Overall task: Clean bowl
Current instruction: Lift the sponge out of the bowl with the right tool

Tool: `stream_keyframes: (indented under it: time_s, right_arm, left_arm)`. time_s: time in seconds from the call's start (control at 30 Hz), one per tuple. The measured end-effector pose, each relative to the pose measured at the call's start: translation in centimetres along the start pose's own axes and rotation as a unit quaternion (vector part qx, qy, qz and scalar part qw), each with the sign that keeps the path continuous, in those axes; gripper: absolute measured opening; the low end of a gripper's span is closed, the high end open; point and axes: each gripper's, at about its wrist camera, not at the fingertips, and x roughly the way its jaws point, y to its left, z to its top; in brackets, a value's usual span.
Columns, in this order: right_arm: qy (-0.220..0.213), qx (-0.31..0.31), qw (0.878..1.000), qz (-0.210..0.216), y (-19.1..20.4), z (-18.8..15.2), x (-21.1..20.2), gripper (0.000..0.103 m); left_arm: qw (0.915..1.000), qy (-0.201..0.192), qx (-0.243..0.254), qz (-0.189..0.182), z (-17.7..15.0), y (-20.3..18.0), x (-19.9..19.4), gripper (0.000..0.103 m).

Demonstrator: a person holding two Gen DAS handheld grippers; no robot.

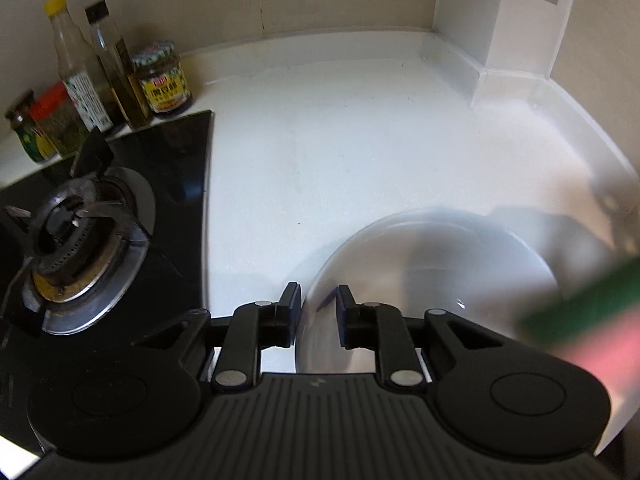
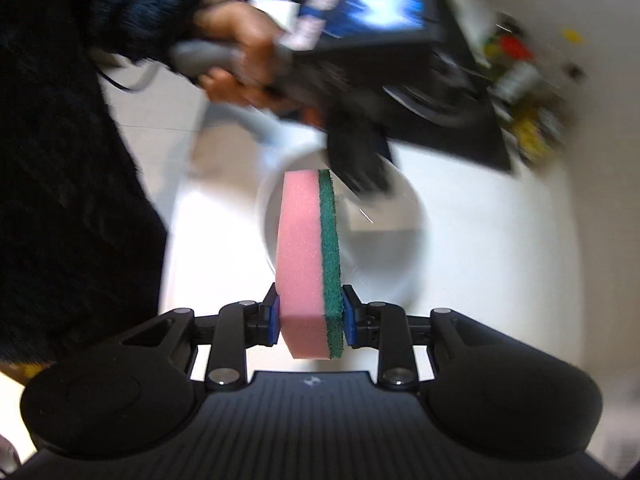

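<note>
Right gripper (image 2: 310, 322): jaws clamped on a sponge (image 2: 306, 256), pink foam on the left pad, green scouring layer on the right pad. The sponge stands on edge above the white bowl (image 2: 394, 256).

Left gripper (image 1: 318, 316): jaws apart, straddling the bowl's (image 1: 432, 264) near-left rim; the pads do not appear to press on it. In the right wrist view a hand (image 2: 236, 60) grips this tool's handle; the picture is blurred there.

The bowl sits on the white countertop (image 1: 340, 152) near its front edge, just right of the black gas hob (image 1: 168, 200). The burner (image 1: 76, 232) is at the left of the hob.

Condiment bottles and jars (image 1: 100, 88) stand at the counter's back-left corner, against the wall, behind the hob. A boxed white column (image 1: 516, 40) occupies the back-right corner.
</note>
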Motion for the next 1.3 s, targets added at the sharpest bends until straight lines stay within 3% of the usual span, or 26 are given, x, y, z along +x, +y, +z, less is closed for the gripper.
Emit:
stream_keyframes:
  time_s: [0.1, 0.17, 0.27, 0.33, 0.43, 0.53, 0.7, 0.83, 0.93, 1.1, 1.2, 1.3]
  right_arm:
    - [0.025, 0.026, 0.996, -0.085, -0.7, -1.3, -1.2, 0.026]
    - [0.03, 0.024, 0.993, -0.11, -0.9, -2.2, -2.1, 0.026]
    - [0.022, -0.005, 0.993, -0.116, -2.2, -0.4, 0.3, 0.026]
    - [0.018, -0.025, 0.993, -0.114, -4.3, 2.2, 4.9, 0.026]
    - [0.011, -0.067, 0.993, -0.094, -7.7, 8.8, 11.9, 0.026]
    - [0.014, -0.122, 0.991, -0.053, -9.3, 11.5, 13.1, 0.026]
    - [0.038, -0.235, 0.971, 0.012, -10.3, 14.4, 15.4, 0.026]
    - [0.066, -0.263, 0.961, 0.054, -11.9, 15.2, 16.4, 0.026]
    - [0.088, -0.236, 0.965, 0.073, -13.2, 14.0, 16.9, 0.025]
    - [0.066, -0.104, 0.987, 0.103, -13.8, 9.8, 16.2, 0.025]
    - [0.044, -0.014, 0.994, 0.099, -12.8, 6.4, 15.6, 0.025]
    - [0.017, 0.081, 0.993, 0.081, -10.8, 3.1, 14.5, 0.025]
  left_arm:
    - [0.9999, -0.001, 0.0, 0.011, -0.6, -0.1, -0.8, 0.016]
    - [0.9999, 0.001, -0.01, 0.011, -0.8, 0.1, -1.4, 0.016]
    - [0.9996, 0.006, -0.028, 0.007, -1.0, 0.4, -2.0, 0.016]
    - [0.9992, 0.008, -0.038, 0.005, -1.3, 0.6, -2.4, 0.016]
    - [0.9983, 0.013, -0.058, 0.0, -2.0, 0.9, -2.9, 0.016]
    - [0.9979, 0.01, -0.064, -0.002, -2.7, 0.9, -3.3, 0.016]
    - [0.9981, 0.02, -0.059, 0.0, -3.5, 0.9, -3.0, 0.007]
    - [0.9974, 0.023, -0.068, -0.01, -3.7, 1.3, -2.8, 0.007]
    - [0.9972, 0.019, -0.072, -0.009, -3.6, 1.3, -2.6, 0.008]
    - [0.9971, 0.015, -0.073, -0.016, -3.0, 1.0, -2.2, 0.014]
    - [0.9977, 0.013, -0.065, -0.01, -2.8, 0.4, -2.0, 0.017]
    - [0.998, 0.009, -0.063, -0.006, -2.8, 0.1, -1.9, 0.019]
